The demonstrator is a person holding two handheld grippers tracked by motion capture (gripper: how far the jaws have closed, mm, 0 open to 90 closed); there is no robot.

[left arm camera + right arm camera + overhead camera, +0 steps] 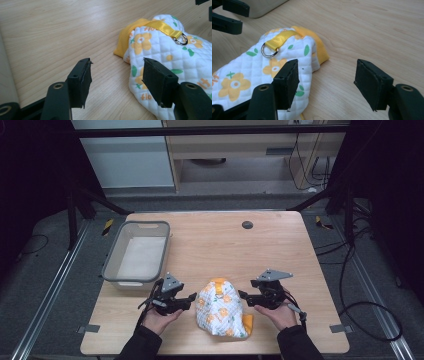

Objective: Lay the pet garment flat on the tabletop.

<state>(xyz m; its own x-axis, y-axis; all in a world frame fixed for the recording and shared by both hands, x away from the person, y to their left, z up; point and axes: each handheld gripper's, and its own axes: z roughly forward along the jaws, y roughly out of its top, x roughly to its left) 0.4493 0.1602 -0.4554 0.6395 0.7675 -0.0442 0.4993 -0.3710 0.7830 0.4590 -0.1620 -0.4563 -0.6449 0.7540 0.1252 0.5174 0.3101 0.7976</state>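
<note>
Near the bench's front edge lay the quilted garment (pixel 221 309), left gripper (pixel 187 299) and right gripper (pixel 246 296) both spread wide beside it. Best bite was the quilted edge, clear of the metal ring (pixel 181 39)

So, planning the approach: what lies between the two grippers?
The quilted garment lies on the table between left gripper and right gripper, in the high view.

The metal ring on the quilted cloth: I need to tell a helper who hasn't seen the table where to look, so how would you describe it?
On the wooden table, near the front edge between the two grippers, lies a white quilted garment printed with orange flowers. A shiny yellow ribbon crosses its end near the yellow ribbed trim, and the small silver ring hangs from that ribbon's loop. It is the only metal piece on the cloth.
</note>
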